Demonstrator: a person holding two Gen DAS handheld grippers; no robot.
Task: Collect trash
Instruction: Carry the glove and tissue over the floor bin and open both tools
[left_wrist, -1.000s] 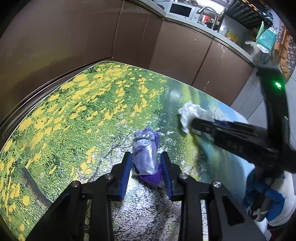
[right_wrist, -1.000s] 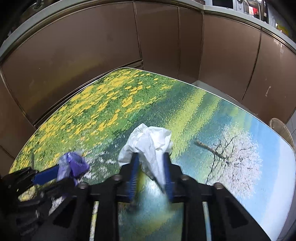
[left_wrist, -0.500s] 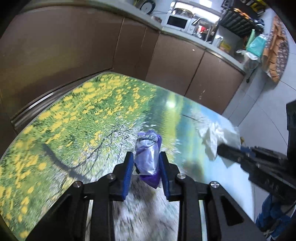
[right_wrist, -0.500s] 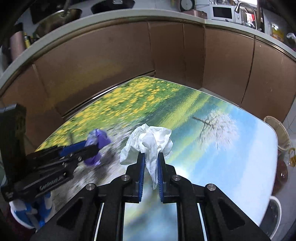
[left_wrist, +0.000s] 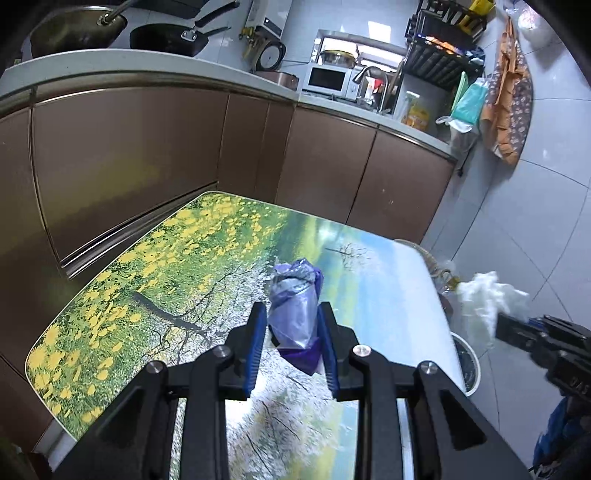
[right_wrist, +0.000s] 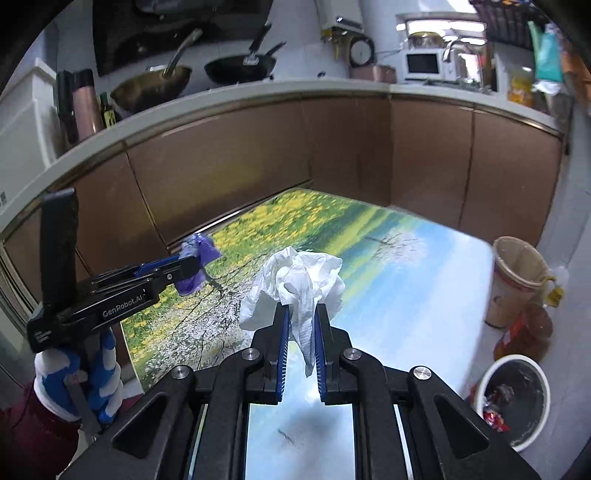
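- The left gripper (left_wrist: 291, 332) is clamping the wrapper (left_wrist: 293, 314) above the table (left_wrist: 155, 280).
- The right gripper (right_wrist: 300, 339) is pinching the tissue (right_wrist: 295, 284) above the table's right half, to the right of the left gripper.
- Cabinets (right_wrist: 240, 162) are standing behind the table, with pans (right_wrist: 240, 68) sitting on the counter above them.
- A bin (right_wrist: 515, 400) is sitting on the floor right of the table, with a basket (right_wrist: 517, 277) behind it.
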